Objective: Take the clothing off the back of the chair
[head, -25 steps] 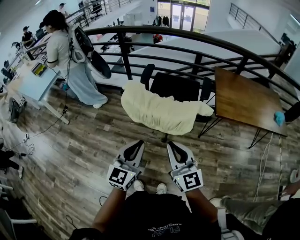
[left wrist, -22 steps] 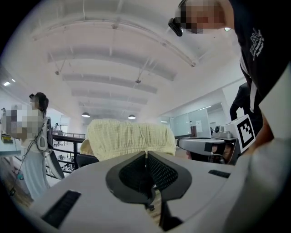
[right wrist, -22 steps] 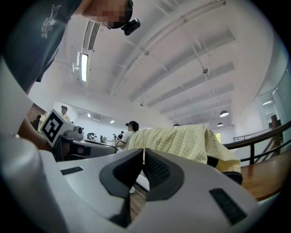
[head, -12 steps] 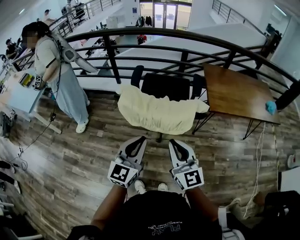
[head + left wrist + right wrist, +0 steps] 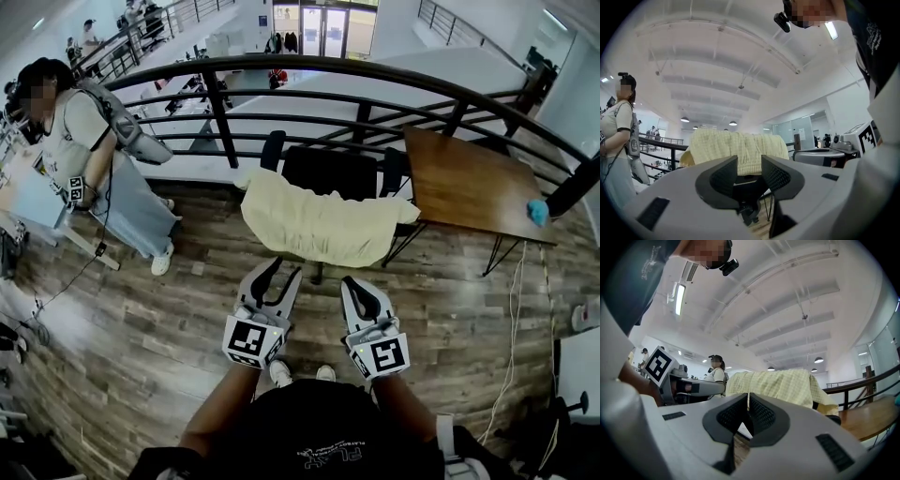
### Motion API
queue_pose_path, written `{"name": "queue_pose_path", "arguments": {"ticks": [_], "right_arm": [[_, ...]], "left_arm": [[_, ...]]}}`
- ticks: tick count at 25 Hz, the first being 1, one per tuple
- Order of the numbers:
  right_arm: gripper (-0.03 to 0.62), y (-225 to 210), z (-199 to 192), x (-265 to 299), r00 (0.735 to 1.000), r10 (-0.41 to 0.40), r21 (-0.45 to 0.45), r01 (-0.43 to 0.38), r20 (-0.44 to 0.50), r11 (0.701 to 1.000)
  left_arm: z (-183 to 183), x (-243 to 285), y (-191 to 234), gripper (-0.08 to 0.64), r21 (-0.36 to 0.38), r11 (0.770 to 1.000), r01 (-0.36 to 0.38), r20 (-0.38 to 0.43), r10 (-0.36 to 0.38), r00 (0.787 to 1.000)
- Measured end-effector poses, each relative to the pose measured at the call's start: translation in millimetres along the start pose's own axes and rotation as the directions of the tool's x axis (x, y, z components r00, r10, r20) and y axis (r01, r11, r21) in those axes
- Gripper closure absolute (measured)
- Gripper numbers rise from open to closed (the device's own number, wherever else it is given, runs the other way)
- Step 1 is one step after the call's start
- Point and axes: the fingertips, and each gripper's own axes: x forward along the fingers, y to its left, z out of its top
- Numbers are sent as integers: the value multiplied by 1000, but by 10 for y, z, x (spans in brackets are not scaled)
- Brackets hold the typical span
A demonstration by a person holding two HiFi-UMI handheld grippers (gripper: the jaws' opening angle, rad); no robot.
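Note:
A pale yellow garment [image 5: 319, 223] hangs over the back of a black office chair [image 5: 330, 172] ahead of me; it also fills the middle of the left gripper view [image 5: 736, 147] and the right gripper view [image 5: 778, 385]. My left gripper [image 5: 278, 275] is short of the garment, its jaws opening with nothing between them; the cloth lies beyond the gap [image 5: 749, 174]. To its right, my right gripper [image 5: 364, 289] is shut and empty, level with the left one and also short of the chair.
A black curved railing [image 5: 375, 80] runs behind the chair. A brown wooden table [image 5: 469, 187] stands at the right with a blue object [image 5: 536, 212] on its edge. A person [image 5: 89, 159] stands at the left beside a white desk. The floor is wooden planks.
The left gripper's jaws have parted from shut, and it has edged toward the chair. The person at the left has moved further left. The right gripper stays put.

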Motion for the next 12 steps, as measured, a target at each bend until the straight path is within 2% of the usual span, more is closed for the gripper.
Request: {"name": "queue_pose_path", "arguments": {"ticks": [3,12], "right_arm": [[566,18,18,1,1000,-6,-1,6,4,1000],[566,-42,41,-57,999,-33,-7,33,2,999]], "left_arm": [[20,48,42,331,2,1000,-23,-8,23,1000],[25,233,38,252,-14,998,-60,-45,59,997]]}}
